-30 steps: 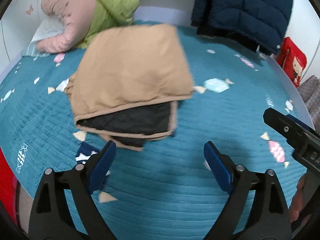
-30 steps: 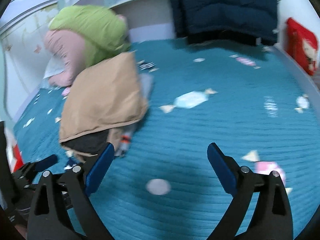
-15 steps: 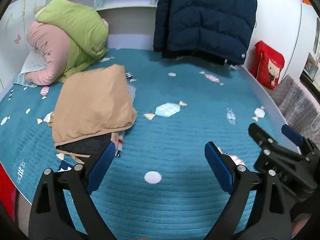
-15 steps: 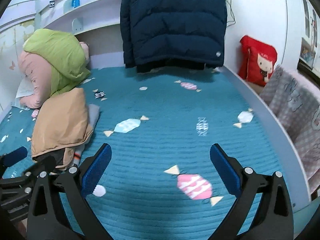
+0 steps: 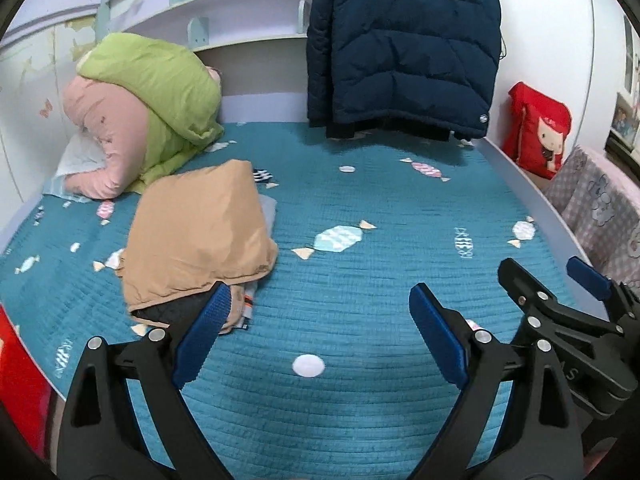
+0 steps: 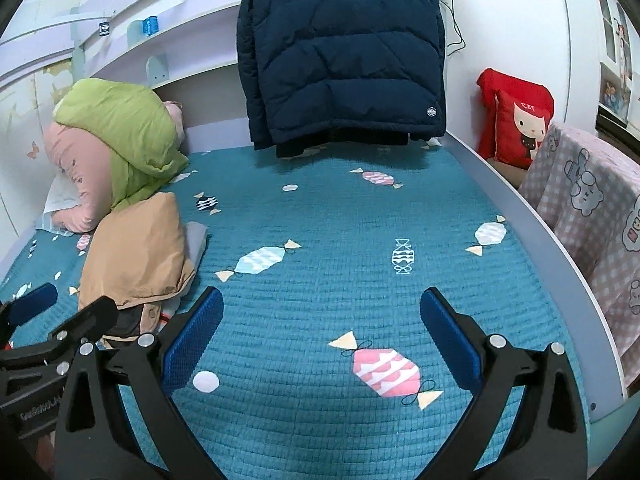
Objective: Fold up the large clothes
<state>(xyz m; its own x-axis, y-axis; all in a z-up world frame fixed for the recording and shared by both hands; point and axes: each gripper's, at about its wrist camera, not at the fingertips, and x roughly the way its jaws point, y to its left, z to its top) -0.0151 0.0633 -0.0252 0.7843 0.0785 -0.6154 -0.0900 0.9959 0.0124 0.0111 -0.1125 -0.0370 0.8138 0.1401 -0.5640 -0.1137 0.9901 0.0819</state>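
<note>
A folded tan jacket with black lining (image 5: 200, 248) lies on the left of the teal bed cover (image 5: 360, 272), on top of a grey folded garment. It also shows in the right wrist view (image 6: 138, 256). A navy puffer jacket (image 5: 404, 44) hangs at the head of the bed, also in the right wrist view (image 6: 340, 48). My left gripper (image 5: 316, 328) is open and empty above the bed's near edge. My right gripper (image 6: 320, 332) is open and empty, to the right of the left one, and shows in the left wrist view (image 5: 560, 288).
A green and pink rolled quilt (image 5: 140, 112) lies at the back left. A red cushion (image 6: 516, 116) stands at the right wall, with a checked pink blanket (image 6: 592, 216) over the bed's right side. The white bed rail (image 6: 560, 248) runs along the right.
Both grippers have pulled back and up from the folded tan jacket, and the view has swung from the jacket toward the head of the bed. Both stayed open.
</note>
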